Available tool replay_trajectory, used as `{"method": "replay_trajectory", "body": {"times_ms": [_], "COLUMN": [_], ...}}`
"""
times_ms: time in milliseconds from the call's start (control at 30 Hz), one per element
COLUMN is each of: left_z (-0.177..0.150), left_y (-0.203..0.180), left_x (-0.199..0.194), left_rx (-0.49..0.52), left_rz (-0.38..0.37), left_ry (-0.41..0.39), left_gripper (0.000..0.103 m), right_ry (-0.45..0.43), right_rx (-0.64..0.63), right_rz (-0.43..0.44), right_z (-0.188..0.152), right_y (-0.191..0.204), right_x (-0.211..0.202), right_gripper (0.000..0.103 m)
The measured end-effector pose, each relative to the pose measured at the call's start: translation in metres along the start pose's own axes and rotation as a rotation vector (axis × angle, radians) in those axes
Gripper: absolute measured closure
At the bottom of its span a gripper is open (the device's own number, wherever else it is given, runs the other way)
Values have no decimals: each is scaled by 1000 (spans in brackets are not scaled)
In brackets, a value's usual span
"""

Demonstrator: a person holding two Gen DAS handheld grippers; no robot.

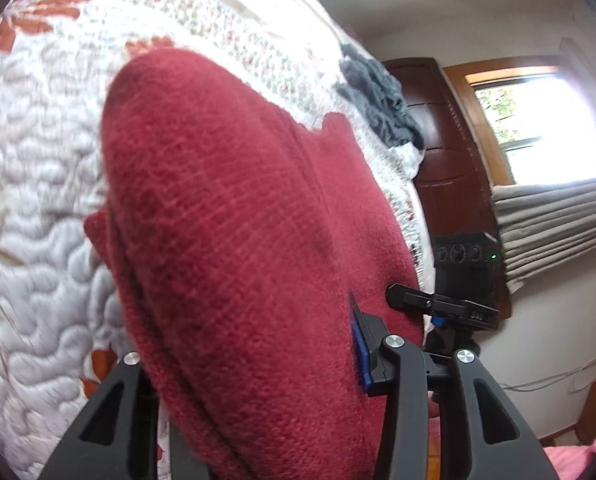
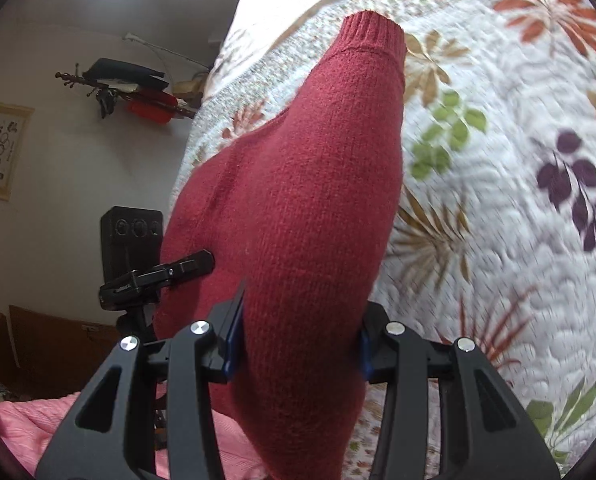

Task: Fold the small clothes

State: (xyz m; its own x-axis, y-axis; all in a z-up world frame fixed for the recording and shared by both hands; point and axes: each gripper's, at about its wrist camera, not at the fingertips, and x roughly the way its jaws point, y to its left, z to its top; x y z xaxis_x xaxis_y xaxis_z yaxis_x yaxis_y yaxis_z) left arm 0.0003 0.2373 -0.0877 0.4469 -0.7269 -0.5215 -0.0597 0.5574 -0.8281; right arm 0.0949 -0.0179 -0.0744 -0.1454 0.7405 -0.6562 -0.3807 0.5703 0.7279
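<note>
Red knit garment (image 2: 298, 216) clamped between jaws of right gripper (image 2: 298, 344); likewise gripped by left gripper (image 1: 258, 360), lifted above floral quilt (image 2: 497, 200).

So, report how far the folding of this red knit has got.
Done: no finished fold shows. In hand: the left gripper and right gripper each clamp the red sweater, lifted over the quilt. Left: laying it down, folding it, then the grey garment.

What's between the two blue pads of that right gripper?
Red knitted sweater fills the gap between the right gripper pads, bunched and gripped, hanging over the quilted bedspread. The right wrist view shows it.
</note>
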Motion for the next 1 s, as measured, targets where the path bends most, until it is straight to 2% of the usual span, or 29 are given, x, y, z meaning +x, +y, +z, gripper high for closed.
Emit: {"method": "replay_trajectory", "body": {"times_ms": [200,333,400,533,667,800,1000], "left_z": [-31,-34,-38,-34,-43,-63,-108], "left_y": [42,60,64,57,45,24,-6], "left_x": [21,22,26,27,10,-18,-52], "left_rx": [-33,-44,-28,-39,-18,60,94], "left_rz": [86,74,96,120,195,277,284], "left_ry": [52,48,50,60,67,63,-11], "left_gripper": [59,54,51,48,46,43,37], "right_ry": [54,31,27,28,20,-3,-13], "right_rx": [49,90,84,66,73,98,161], "right_rz": [-63,-44,-71,-122,-138,-105,-69], "right_z": [-35,-50,-53,-54,-60,-85,-124], "right_y": [-44,-62,-62,-50,-46,-49,-54], "right_x": [28,36,39,38,19,-4,-9], "right_gripper": [59,55,51,42,39,37,38]}}
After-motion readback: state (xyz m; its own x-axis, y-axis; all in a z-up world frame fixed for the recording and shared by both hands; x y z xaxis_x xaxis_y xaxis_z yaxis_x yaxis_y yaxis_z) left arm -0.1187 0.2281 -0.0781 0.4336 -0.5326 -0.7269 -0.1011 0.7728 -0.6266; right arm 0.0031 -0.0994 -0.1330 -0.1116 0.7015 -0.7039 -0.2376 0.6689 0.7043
